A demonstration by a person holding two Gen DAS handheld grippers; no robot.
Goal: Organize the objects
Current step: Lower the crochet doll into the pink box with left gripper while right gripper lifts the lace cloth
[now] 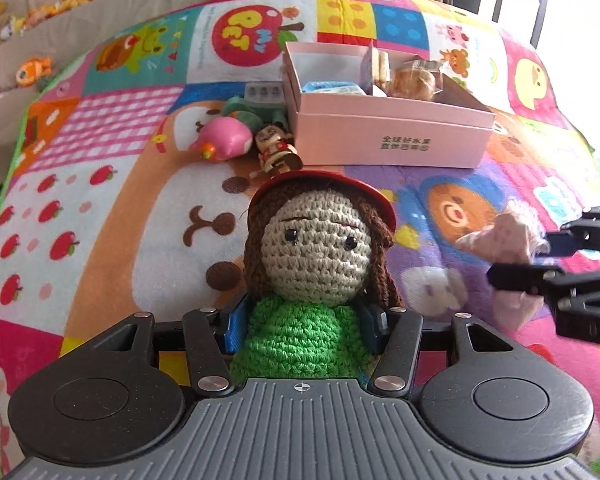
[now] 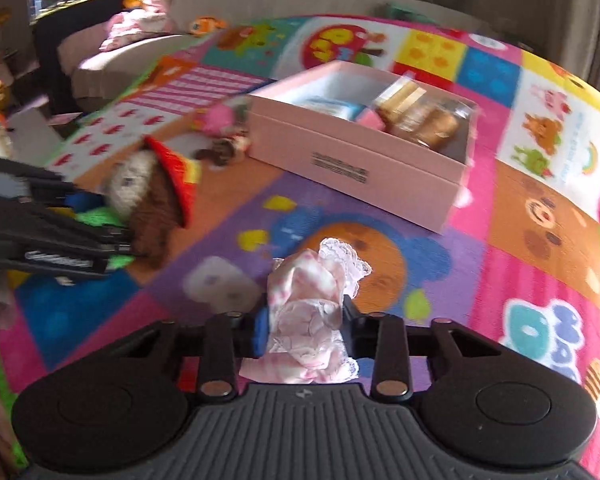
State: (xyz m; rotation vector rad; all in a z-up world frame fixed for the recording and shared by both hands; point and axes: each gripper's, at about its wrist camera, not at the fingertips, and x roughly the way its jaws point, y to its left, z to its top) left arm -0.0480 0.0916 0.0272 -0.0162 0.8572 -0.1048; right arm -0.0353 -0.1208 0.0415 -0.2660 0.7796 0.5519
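Left wrist view: the left gripper clamps a crocheted doll in front of the pink box; the right gripper pinches a pink lace cloth.

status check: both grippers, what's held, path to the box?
Left gripper shut on crocheted doll, green body, red cap. Right gripper shut on pink-white lace cloth. Open pink cardboard box ahead, partly filled. Nothing between.

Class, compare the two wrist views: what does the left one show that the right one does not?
Left only: the doll's face, gripped at its green body by the left gripper. Right only: the blue cartoon letters on the mat's right edge and the pink cloth's whole bundle in the right gripper. Both: the pink box and both held things.
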